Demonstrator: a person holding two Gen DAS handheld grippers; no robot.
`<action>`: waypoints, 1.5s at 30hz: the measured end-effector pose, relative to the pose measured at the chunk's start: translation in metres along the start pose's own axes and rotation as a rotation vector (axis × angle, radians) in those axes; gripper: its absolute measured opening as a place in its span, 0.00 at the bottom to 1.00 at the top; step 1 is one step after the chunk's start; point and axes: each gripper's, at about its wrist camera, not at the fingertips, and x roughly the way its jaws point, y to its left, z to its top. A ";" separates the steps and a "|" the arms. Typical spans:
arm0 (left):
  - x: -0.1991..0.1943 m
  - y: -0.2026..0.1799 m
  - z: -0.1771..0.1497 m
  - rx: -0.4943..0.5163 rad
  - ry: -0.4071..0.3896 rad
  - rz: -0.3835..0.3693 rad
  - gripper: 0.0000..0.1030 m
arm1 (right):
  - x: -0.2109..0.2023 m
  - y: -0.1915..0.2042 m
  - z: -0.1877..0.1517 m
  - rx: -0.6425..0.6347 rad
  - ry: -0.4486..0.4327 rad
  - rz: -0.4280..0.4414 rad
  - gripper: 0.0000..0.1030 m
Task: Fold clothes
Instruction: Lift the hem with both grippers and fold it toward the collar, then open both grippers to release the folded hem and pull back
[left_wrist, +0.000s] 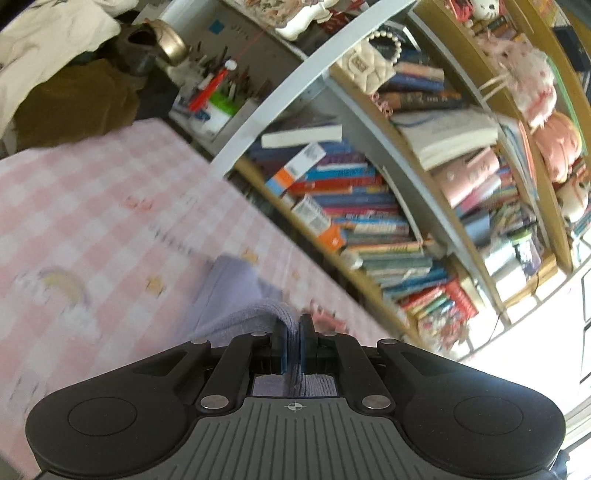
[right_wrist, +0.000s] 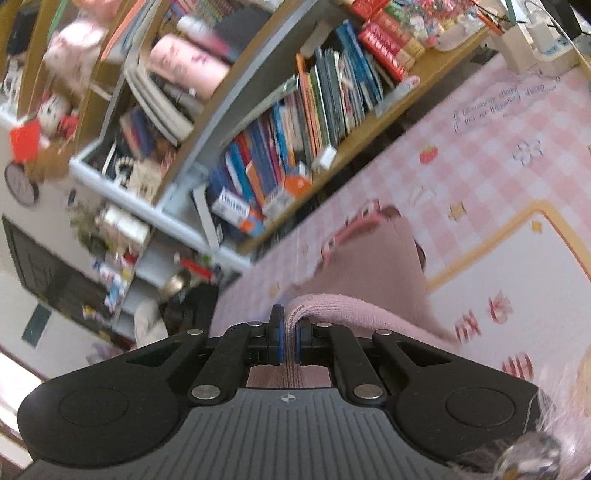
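left gripper (left_wrist: 294, 341) clamped on knit garment (left_wrist: 236, 295) edge | right gripper (right_wrist: 290, 339) pinched on same ribbed edge | garment held lifted, draped down onto pink checked cloth (left_wrist: 92, 206) | bookshelf (left_wrist: 369, 206) behind

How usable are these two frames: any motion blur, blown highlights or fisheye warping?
Left wrist view: tablecloth and books smeared by motion, window corner blown out, shelves bowed; left gripper sharp. Right wrist view: similar smear on shelves, right gripper and pinched knit garment sharp.
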 end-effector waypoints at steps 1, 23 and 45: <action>0.006 -0.002 0.006 0.002 -0.002 -0.006 0.05 | 0.006 0.001 0.006 0.004 -0.012 -0.001 0.05; 0.135 0.020 0.041 0.022 0.192 0.133 0.09 | 0.137 -0.037 0.048 0.057 0.004 -0.215 0.06; 0.159 -0.013 0.044 0.538 0.146 0.229 0.63 | 0.177 -0.028 0.047 -0.347 0.031 -0.517 0.47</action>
